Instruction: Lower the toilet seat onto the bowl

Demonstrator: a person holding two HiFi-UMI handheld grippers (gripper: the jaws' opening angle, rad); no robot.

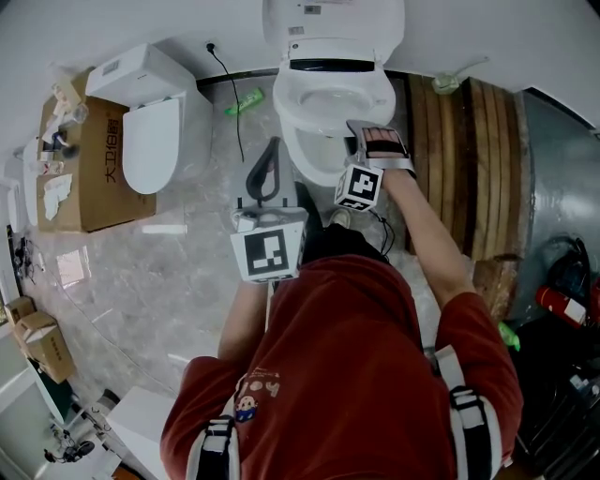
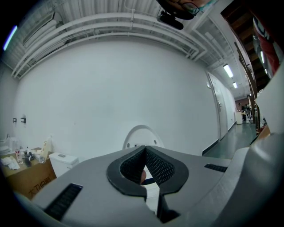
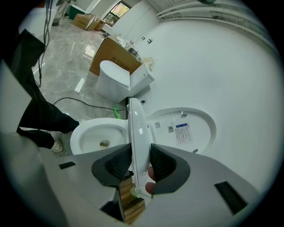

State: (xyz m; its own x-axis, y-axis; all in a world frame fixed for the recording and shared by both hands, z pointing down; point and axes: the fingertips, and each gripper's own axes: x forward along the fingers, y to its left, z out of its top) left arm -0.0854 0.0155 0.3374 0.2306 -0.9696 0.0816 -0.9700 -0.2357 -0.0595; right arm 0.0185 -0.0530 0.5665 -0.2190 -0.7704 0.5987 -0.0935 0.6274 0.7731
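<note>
The white toilet stands against the far wall with its lid [image 1: 333,28] raised. Its seat [image 1: 330,98] hangs part-way down over the bowl [image 1: 309,155]. My right gripper [image 1: 377,142] is shut on the seat's right edge. In the right gripper view the seat [image 3: 135,126] runs edge-on between the dark pads of that gripper [image 3: 140,154], with the bowl [image 3: 100,135] to its left and the lid [image 3: 186,126] to its right. My left gripper [image 1: 265,173] hovers in front of the bowl, apart from it, shut and holding nothing. Its tips [image 2: 144,150] meet, pointing level at the wall.
A second toilet [image 1: 150,131] and a cardboard box [image 1: 94,173] sit at the left. A black cable [image 1: 230,94] and a green object [image 1: 246,101] lie on the floor beside the bowl. Wooden slats [image 1: 469,169] stand at the right. The person's shoe [image 1: 342,217] is close to the bowl.
</note>
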